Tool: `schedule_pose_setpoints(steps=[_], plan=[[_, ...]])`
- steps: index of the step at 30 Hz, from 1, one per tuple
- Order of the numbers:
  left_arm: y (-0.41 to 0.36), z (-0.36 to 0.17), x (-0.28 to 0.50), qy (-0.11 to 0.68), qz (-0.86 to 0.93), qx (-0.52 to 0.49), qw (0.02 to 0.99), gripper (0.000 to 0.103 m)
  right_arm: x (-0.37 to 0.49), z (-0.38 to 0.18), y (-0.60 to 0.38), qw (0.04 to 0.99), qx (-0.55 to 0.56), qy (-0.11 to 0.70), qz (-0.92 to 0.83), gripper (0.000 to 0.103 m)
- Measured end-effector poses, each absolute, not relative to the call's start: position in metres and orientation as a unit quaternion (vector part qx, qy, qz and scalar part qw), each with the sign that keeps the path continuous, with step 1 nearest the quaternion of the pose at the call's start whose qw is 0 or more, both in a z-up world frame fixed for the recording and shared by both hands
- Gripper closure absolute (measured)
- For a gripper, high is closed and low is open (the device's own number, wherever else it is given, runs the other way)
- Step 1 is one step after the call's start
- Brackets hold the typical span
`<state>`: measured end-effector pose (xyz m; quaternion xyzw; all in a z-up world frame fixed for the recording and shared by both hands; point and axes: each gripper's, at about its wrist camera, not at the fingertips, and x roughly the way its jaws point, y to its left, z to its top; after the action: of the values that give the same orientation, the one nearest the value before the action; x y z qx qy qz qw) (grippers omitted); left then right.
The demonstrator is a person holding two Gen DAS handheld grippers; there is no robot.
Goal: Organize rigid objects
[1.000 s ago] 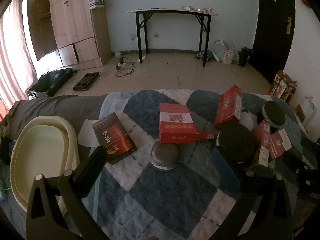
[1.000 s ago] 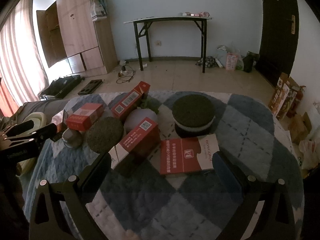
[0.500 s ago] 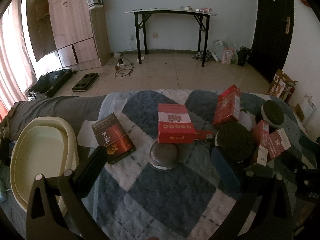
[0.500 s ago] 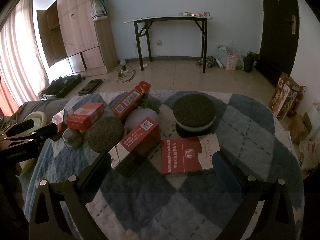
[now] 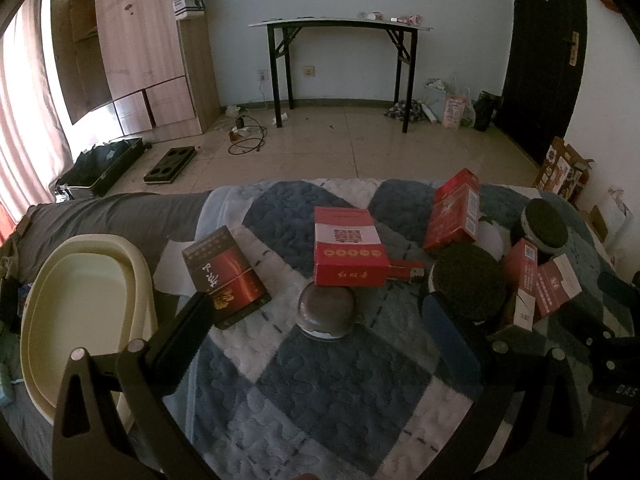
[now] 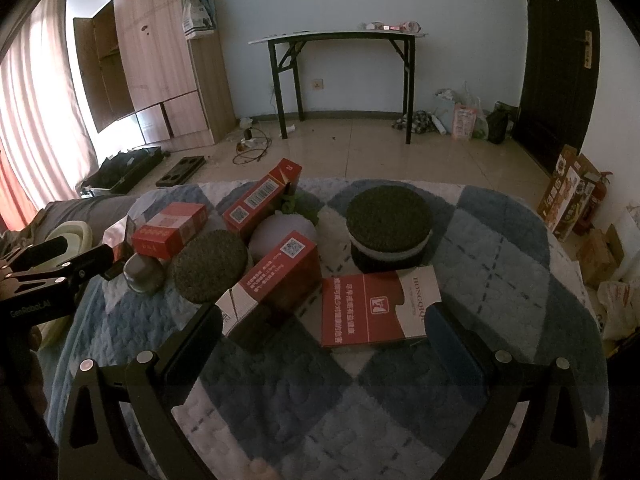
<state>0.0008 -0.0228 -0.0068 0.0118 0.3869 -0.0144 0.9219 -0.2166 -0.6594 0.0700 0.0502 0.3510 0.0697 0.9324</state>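
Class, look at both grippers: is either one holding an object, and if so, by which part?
Nothing is held. The left gripper and the right gripper are both open above the quilt, with nothing between their fingers.

Both matte-black two-finger grippers, left [image 5: 316, 320] and right [image 6: 324, 330]: triangular cut-out frames, silver screws, flat rectangular pads.

The basin [image 5: 84, 312] is cut off by the left gripper's finger in the left wrist view, and mostly hidden behind that gripper [image 6: 60, 264] in the right wrist view; the white ball [image 6: 280, 232] shows only between boxes. Print on the boxes is too small to read; the clutter on the far table [image 5: 340, 22] is too small to tell.
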Motion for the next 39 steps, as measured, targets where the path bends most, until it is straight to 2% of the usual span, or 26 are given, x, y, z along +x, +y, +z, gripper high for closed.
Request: schedule_pose_setpoints(steps=[31, 39], plan=[[-0.022, -0.004, -0.001, 0.383, -0.022, 0.017, 0.923, 0.0, -0.214, 0.066, -0.658, 0.93, 0.046, 0.356, 0.072, 0.0], [0.014, 0.012, 0.007, 0.382, -0.023, -0.017, 0.924, 0.0, -0.216, 0.066, -0.668, 0.931, 0.054, 0.355, 0.069, 0.0]])
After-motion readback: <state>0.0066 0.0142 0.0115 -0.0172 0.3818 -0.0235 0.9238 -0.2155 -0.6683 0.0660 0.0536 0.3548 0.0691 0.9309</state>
